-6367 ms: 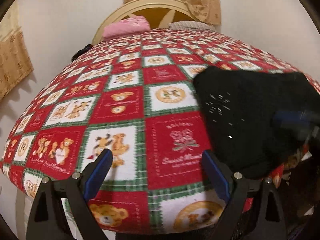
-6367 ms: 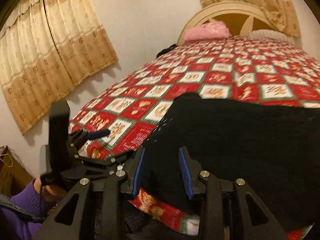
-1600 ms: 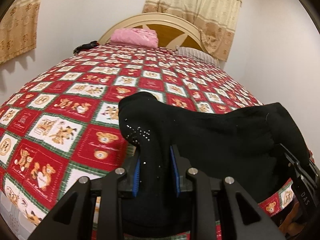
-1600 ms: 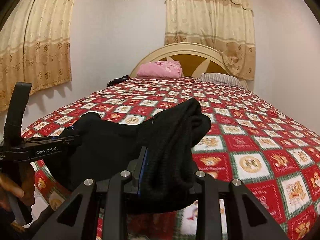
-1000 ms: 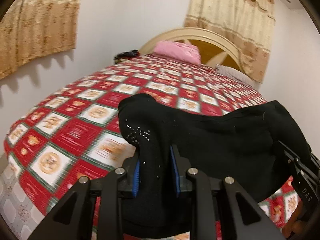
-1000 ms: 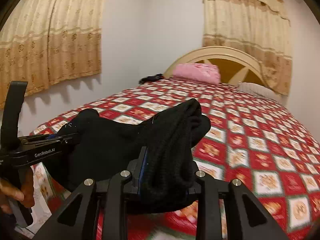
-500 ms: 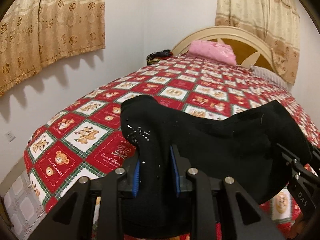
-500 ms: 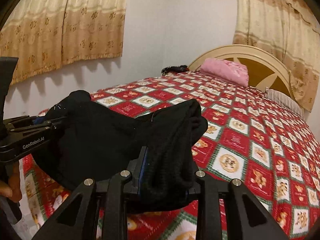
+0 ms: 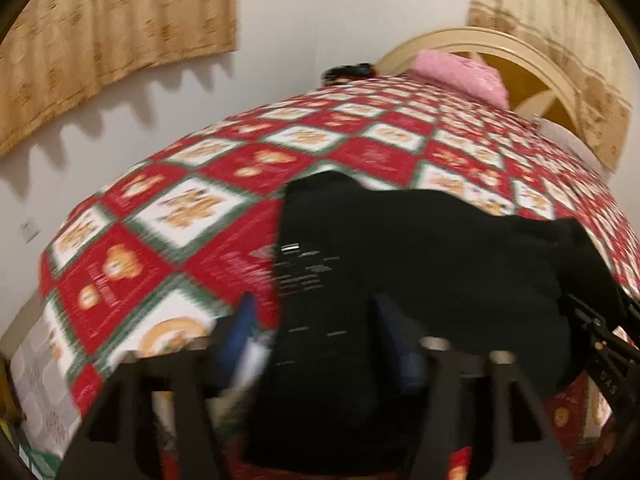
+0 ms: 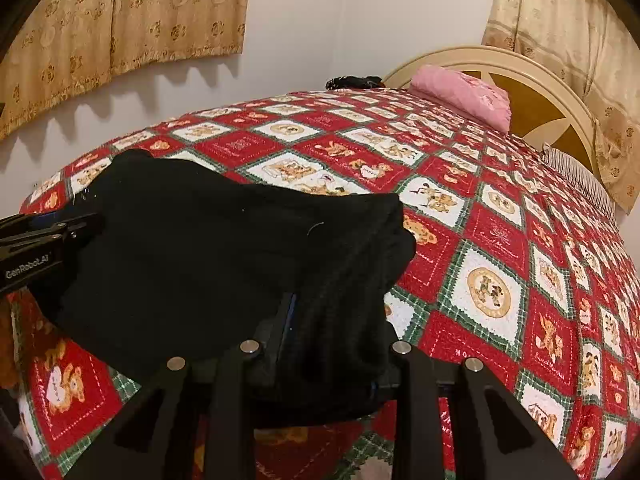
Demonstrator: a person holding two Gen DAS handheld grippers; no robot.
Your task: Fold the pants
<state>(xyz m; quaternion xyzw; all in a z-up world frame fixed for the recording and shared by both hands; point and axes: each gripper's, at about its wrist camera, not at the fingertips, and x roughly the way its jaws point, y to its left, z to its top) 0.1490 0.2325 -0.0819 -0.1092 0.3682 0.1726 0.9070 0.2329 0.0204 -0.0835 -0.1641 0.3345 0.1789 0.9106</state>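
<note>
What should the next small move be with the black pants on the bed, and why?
Probably open the right gripper too. The black pants already lie on the quilt, the left gripper has just been opening around its corner, and only the right one is clamped on fabric.

"GenRobot.AI" on left tongs [image 10: 60,236]
</note>
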